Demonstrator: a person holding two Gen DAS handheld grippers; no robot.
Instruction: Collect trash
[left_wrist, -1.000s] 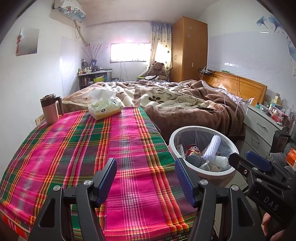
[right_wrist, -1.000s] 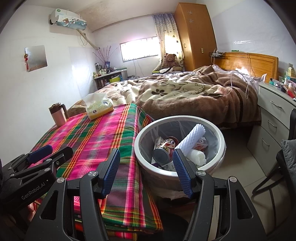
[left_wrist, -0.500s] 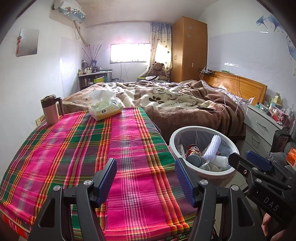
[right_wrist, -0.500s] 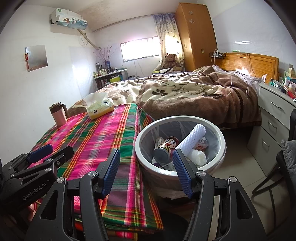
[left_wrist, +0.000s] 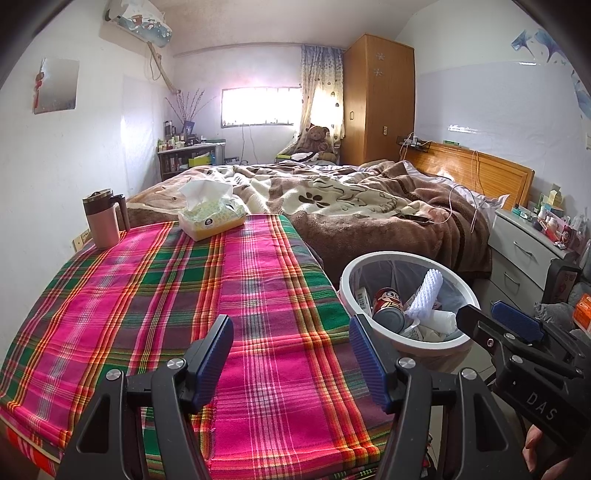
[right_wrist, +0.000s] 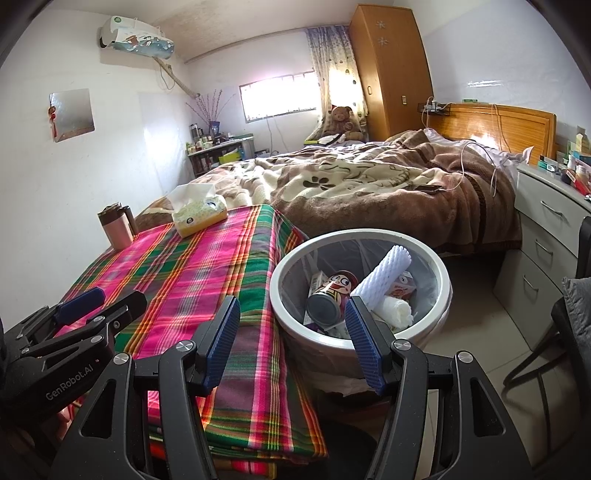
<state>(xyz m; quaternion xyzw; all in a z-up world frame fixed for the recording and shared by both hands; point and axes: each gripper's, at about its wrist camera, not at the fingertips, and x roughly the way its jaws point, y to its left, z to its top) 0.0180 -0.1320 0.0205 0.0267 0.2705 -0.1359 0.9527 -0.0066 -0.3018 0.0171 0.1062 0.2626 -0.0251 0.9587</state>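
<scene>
Trash lies in the white bin (right_wrist: 360, 341) beside the tabletop (left_wrist: 177, 295): 1 can (right_wrist: 328, 295), a foam sleeve (right_wrist: 384, 275), papers. Only mug (left_wrist: 103, 221) and tissue box (left_wrist: 210, 218) stand there. Left gripper (left_wrist: 291, 354) and right gripper (right_wrist: 291, 341) are both apart, empty; collecting seems finished.

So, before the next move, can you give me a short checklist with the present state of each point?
1. Left tongs open and holding nothing: ok.
2. Right tongs open and holding nothing: ok.
3. Trash bin upright beside the table, mouth uncovered: ok.
4. Can and white foam sleeve lie inside the bin: ok.
5. No loose trash on the plaid tablecloth; only tissue box and mug stand there: ok.
6. Trash on the floor behind the bin or under the table: cannot tell.
</scene>
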